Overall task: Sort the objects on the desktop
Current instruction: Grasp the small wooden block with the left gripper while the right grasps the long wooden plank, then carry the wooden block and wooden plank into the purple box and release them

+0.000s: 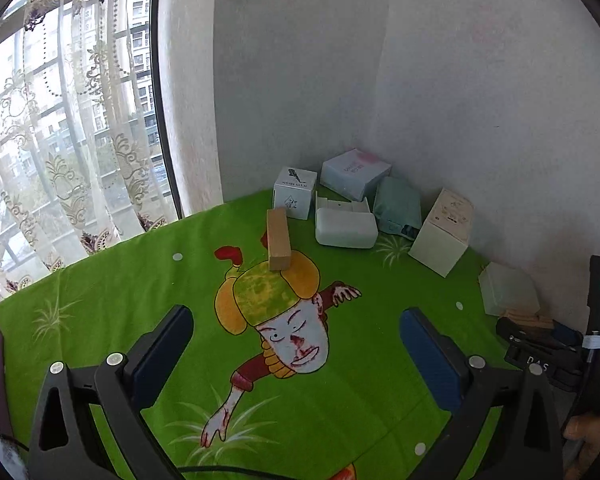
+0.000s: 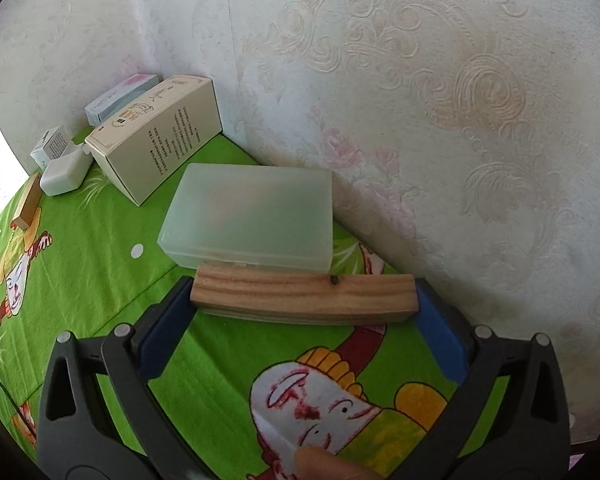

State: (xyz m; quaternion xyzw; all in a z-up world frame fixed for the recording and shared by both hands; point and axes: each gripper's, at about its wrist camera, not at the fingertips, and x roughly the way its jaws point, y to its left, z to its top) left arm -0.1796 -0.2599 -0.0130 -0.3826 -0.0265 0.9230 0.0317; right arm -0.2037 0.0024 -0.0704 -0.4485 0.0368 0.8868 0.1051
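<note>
My right gripper (image 2: 304, 294) is shut on a long wooden block (image 2: 300, 292), held crosswise by its two ends just in front of a frosted plastic box (image 2: 252, 216). A second wooden layer (image 2: 296, 317) shows directly under the held block. Another wooden block (image 1: 279, 240) lies alone on the green cartoon cloth (image 1: 140, 280), well ahead of my left gripper (image 1: 296, 316). That gripper hovers open over the printed figure with nothing between its fingers. In the left wrist view the right gripper's body and its wood (image 1: 526, 317) sit at the far right.
Boxes crowd the wall corner: a small white box (image 1: 294, 192), a pale blue box (image 1: 354, 172), a white case (image 1: 346, 228), a teal pouch (image 1: 398, 206) and a beige carton (image 1: 444, 232). Wallpapered walls bound the back and right; a curtained window is at left.
</note>
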